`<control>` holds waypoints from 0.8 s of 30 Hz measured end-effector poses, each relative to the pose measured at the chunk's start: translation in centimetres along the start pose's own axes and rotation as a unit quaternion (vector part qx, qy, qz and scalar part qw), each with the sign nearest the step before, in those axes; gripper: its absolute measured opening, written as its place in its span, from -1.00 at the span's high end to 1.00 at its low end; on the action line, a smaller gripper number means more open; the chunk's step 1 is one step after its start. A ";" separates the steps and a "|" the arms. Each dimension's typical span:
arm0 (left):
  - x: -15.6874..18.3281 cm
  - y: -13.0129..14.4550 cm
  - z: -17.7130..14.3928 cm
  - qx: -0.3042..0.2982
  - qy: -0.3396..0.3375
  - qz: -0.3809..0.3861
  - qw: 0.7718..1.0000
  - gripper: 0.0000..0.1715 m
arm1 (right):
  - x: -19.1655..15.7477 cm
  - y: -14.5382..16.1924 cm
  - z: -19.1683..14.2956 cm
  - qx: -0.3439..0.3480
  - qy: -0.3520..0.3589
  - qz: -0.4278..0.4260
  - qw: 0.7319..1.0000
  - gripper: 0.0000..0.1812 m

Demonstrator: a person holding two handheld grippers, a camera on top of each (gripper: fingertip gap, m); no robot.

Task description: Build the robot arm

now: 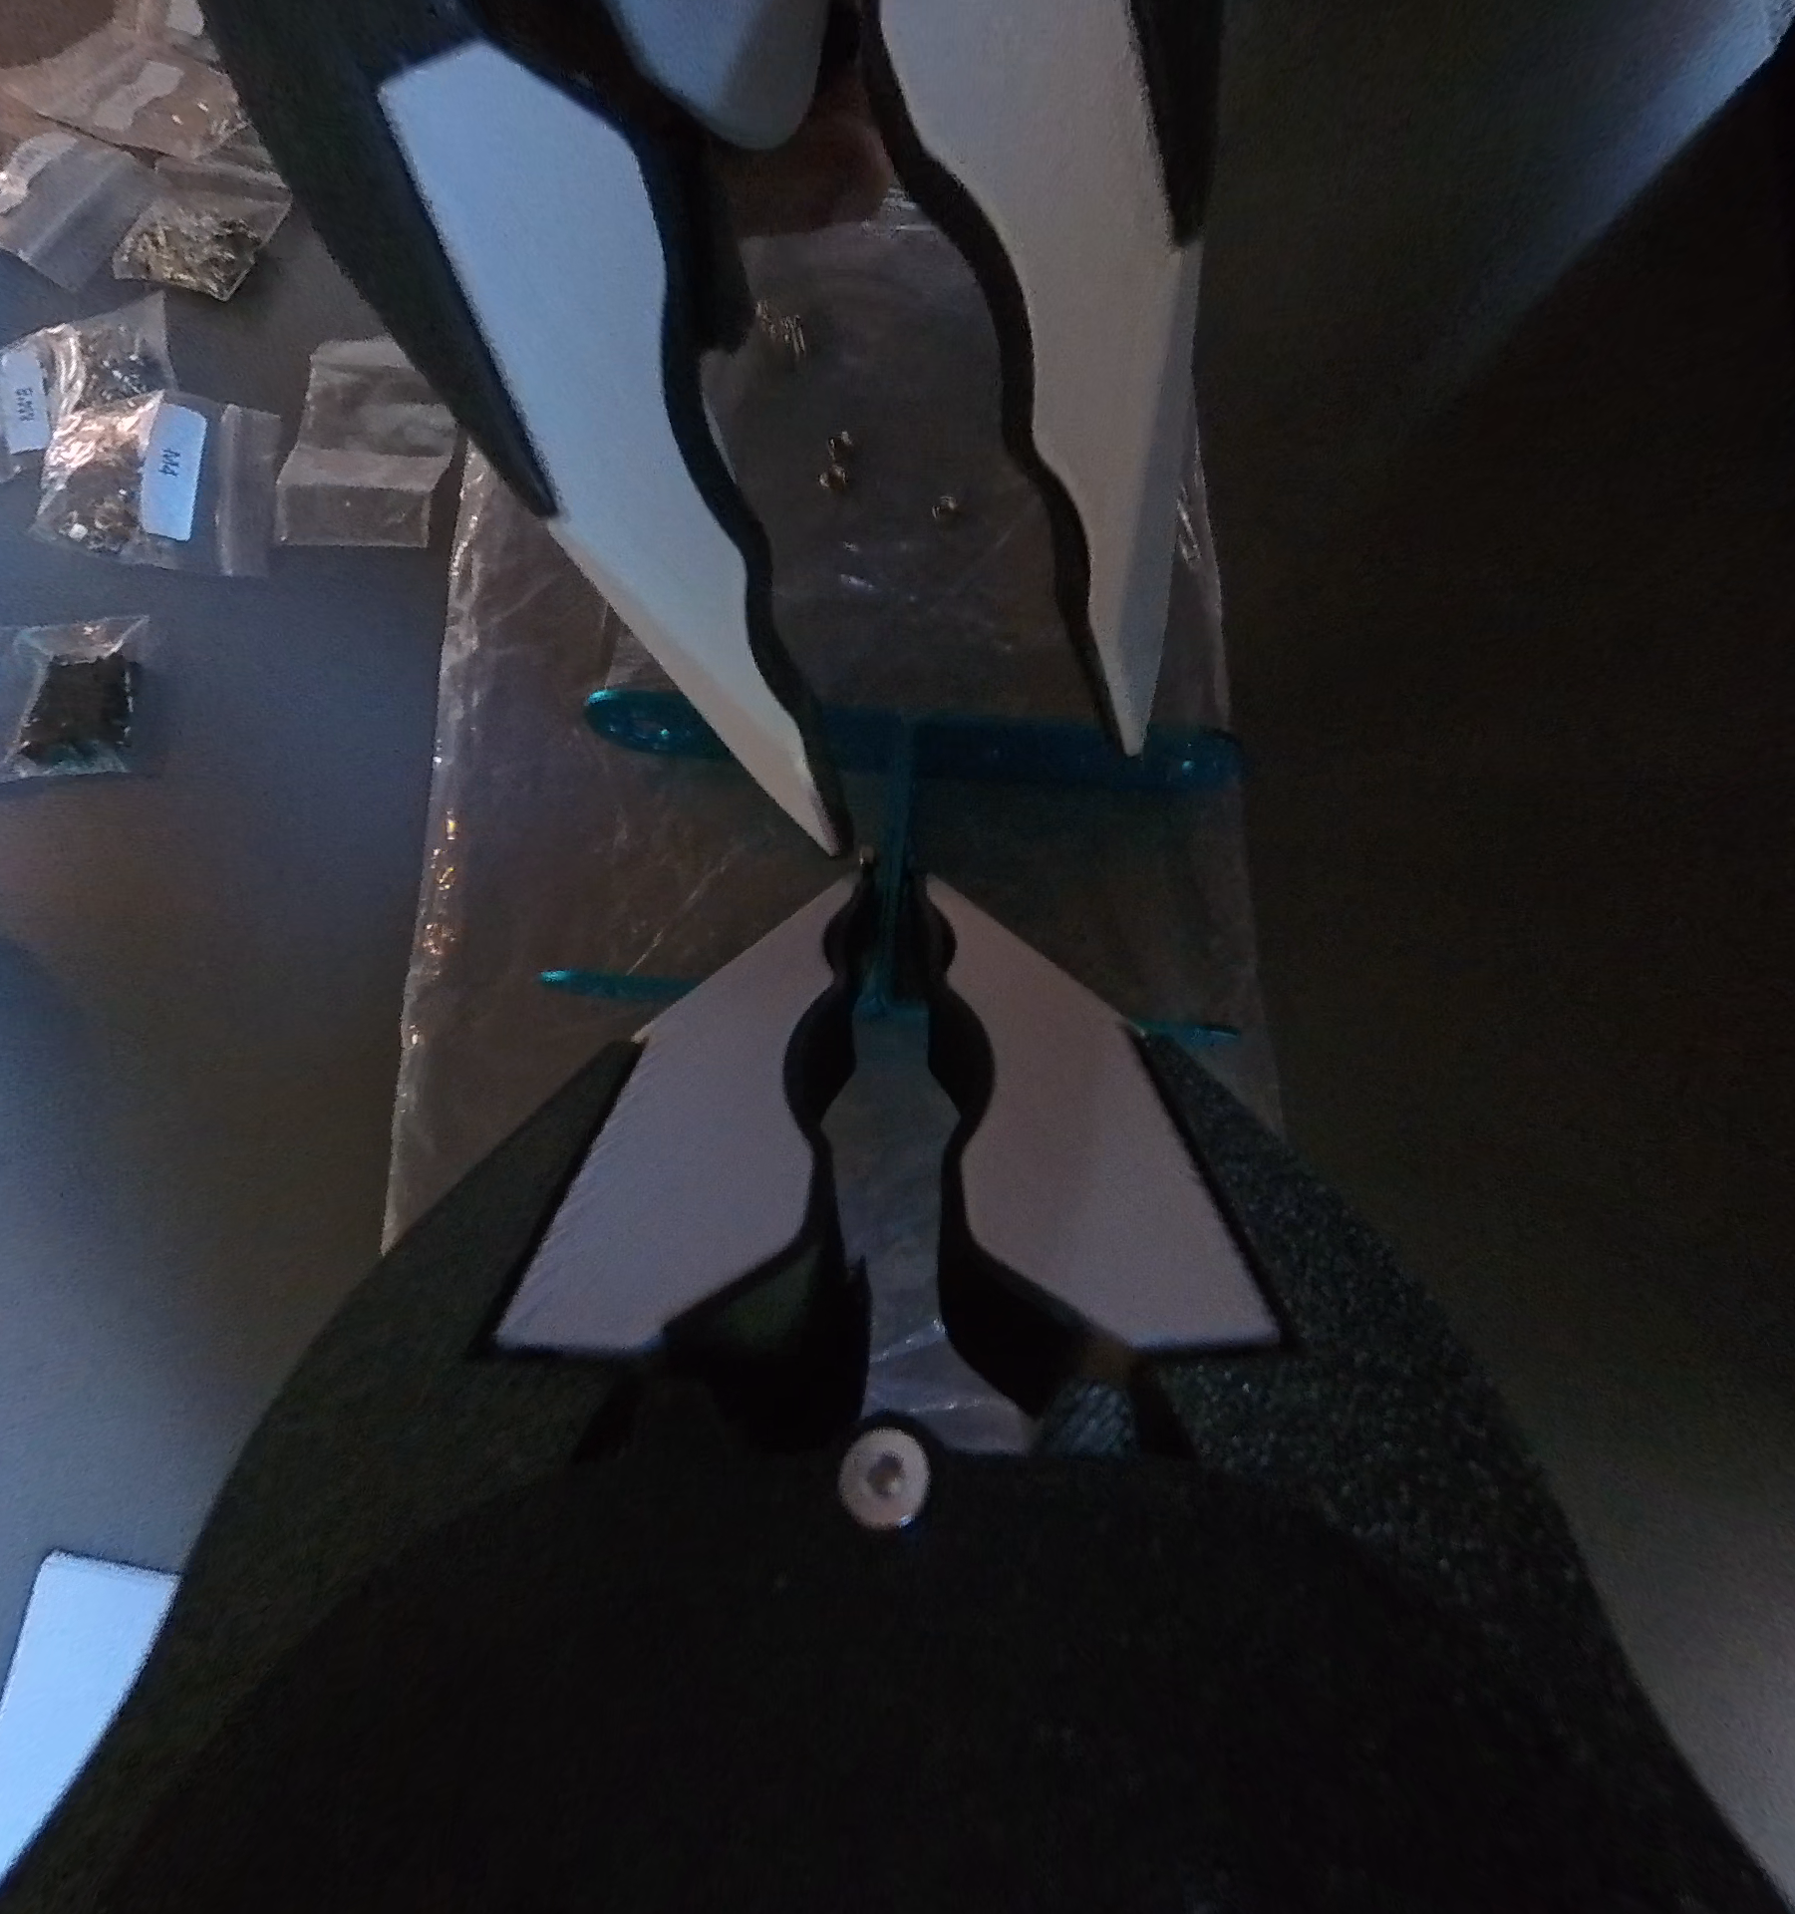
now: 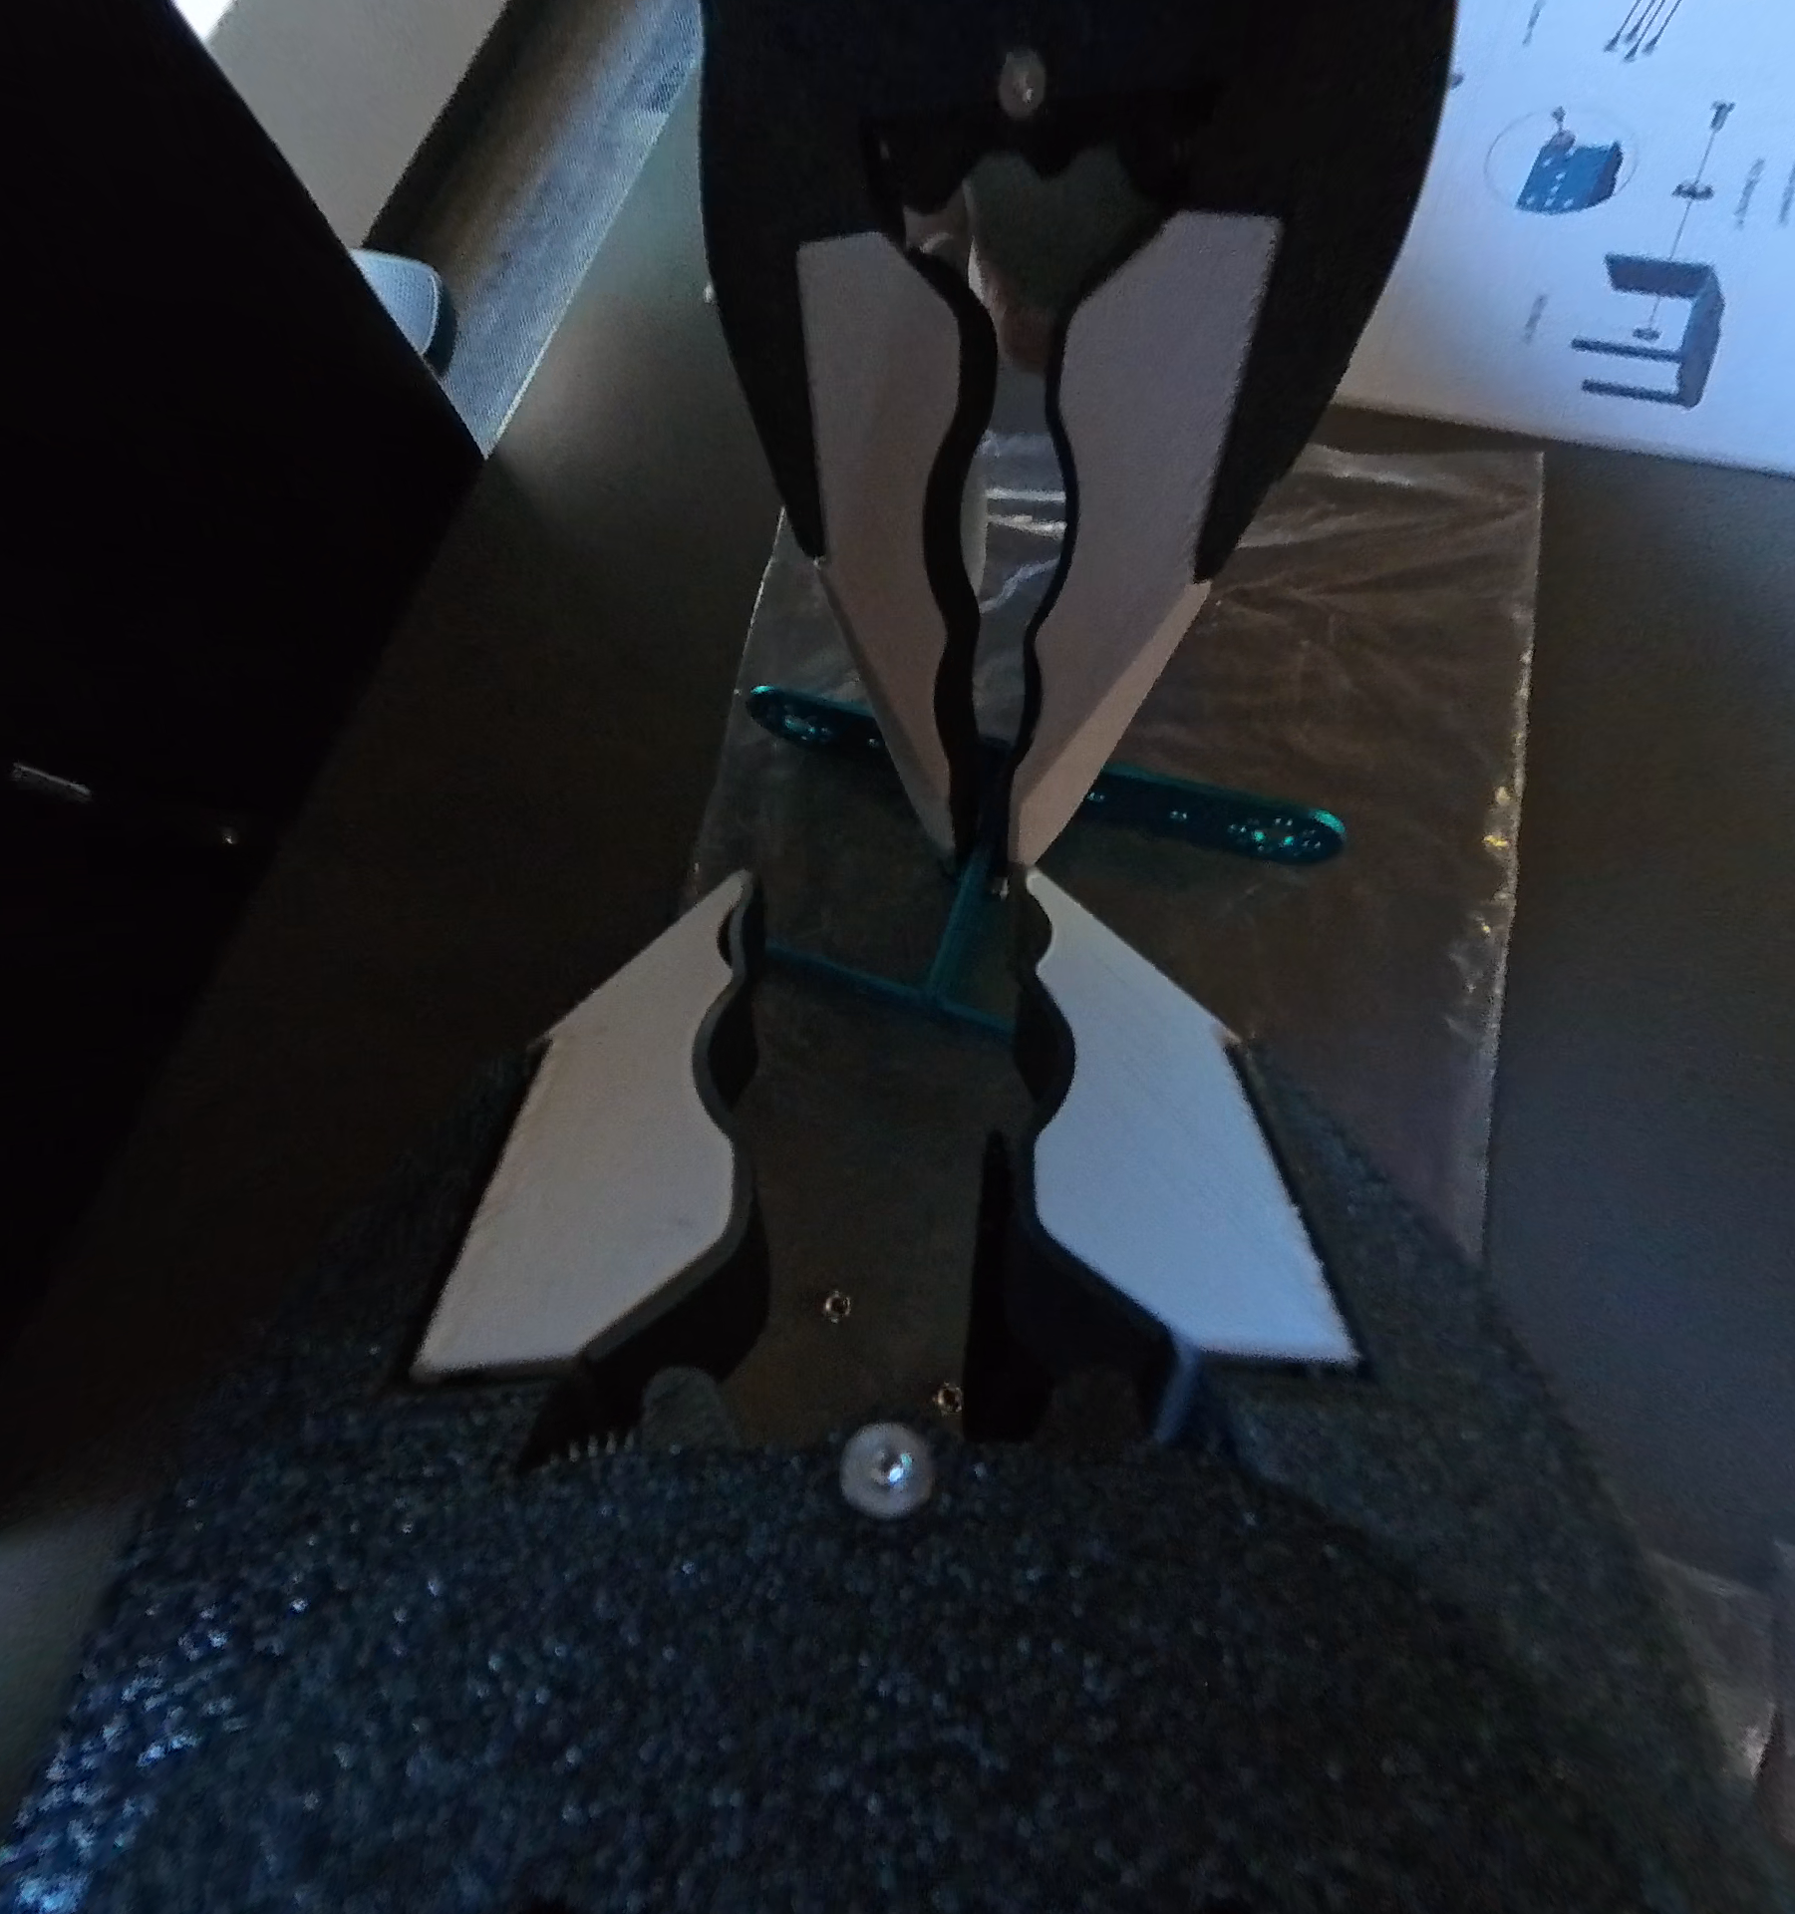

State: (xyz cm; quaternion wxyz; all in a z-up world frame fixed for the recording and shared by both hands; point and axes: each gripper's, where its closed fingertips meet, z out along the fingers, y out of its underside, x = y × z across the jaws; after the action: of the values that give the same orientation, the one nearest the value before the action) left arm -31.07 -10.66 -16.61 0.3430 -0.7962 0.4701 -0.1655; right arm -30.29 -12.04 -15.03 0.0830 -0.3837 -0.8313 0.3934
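Left gripper [image 1: 888,880] pinching teal frame's [image 1: 898,808] upright bar, mid plastic sheet [image 1: 562,829]. Right gripper [image 2: 883,891] jaws spread, tips meeting left's. Loose screws [image 1: 836,461] on sheet; hardware bags [image 1: 158,476] beside.

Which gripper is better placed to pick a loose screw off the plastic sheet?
Right. The right gripper is open, loose screws lying between its fingers; the left gripper is shut on the teal bracket.

Item 1: white stickers [image 1: 173,471] on the small clear zip bags of hardware [image 1: 96,476], left wrist view; short printed codes, partly blurred.
Item 2: white printed sheet [image 2: 1649,259], right wrist view; blue assembly drawings with small captions, probably too blurred to read.
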 end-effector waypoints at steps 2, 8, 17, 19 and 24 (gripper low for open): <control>0.1 0.0 0.0 0.000 0.002 0.000 1.000 0.94 | -0.1 0.2 0.3 -0.007 -0.003 -0.001 1.000 0.49; 0.0 0.1 0.0 -0.002 0.001 0.002 1.000 0.95 | 0.1 0.9 0.3 -0.028 0.007 -0.004 1.000 0.52; 0.0 0.1 0.1 -0.010 -0.010 0.012 1.000 0.96 | -0.2 0.2 0.4 -0.016 0.012 -0.015 1.000 0.51; 0.0 0.1 0.1 -0.008 -0.011 0.012 1.000 0.96 | -0.2 0.3 0.2 -0.019 0.010 -0.011 1.000 0.52; 0.0 0.1 0.1 -0.006 -0.020 0.014 1.000 0.96 | 0.1 0.7 -0.1 -0.029 0.022 -0.015 0.999 0.53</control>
State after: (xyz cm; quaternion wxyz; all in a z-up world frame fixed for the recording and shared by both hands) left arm -31.08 -10.64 -16.72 0.3499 -0.7949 0.4750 -0.1418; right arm -29.96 -11.63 -15.51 0.0957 -0.3819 -0.8461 0.3592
